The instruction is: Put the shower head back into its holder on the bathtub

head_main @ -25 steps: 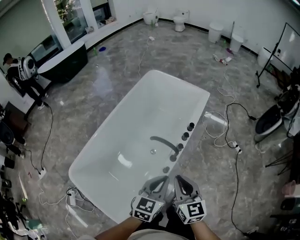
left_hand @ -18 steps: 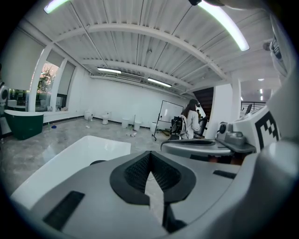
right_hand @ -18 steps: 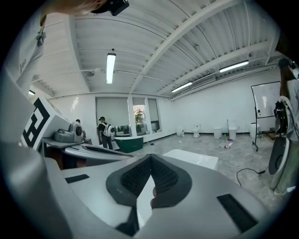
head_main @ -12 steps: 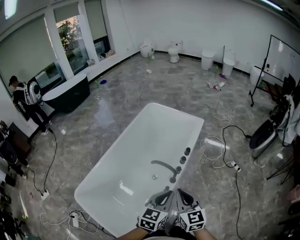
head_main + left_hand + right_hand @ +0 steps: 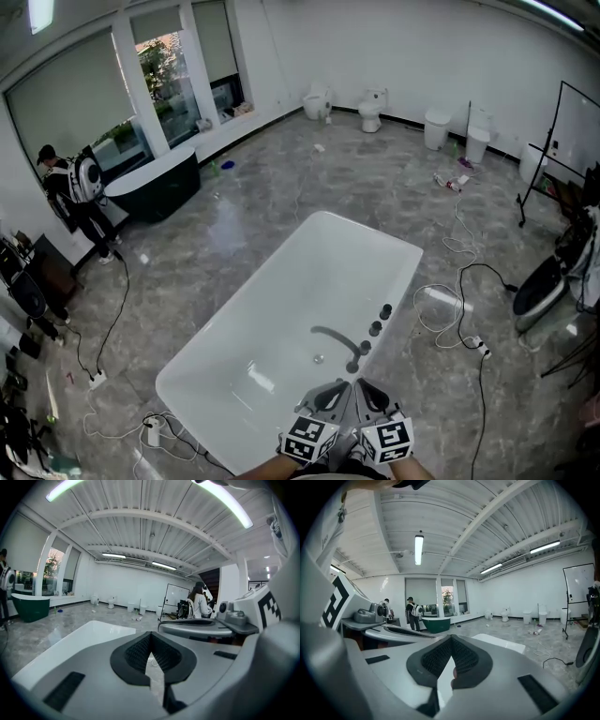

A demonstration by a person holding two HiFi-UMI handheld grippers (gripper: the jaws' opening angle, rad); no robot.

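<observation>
Head view: a white tub stands slantwise on the grey floor. On its right rim three dark knobs sit in a row. Beside them, toward the near end, a curved spout reaches over the basin. The shower head cannot be told apart from these fittings, and the nearest stretch of that rim is hidden under the tongs. The left tongs and right tongs are side by side over the tub's near right corner, pointing along the rim. Cables lie on the floor off the tub's right side. A dark tub and a person are by the windows on the left

Left gripper view: the left tongs are closed, the pads meeting at the tip with nothing between them. The tub lies beyond on the left, and the right tongs are close by on the right

Right gripper view: the right tongs are closed and empty, and the tub's rim shows past them
</observation>
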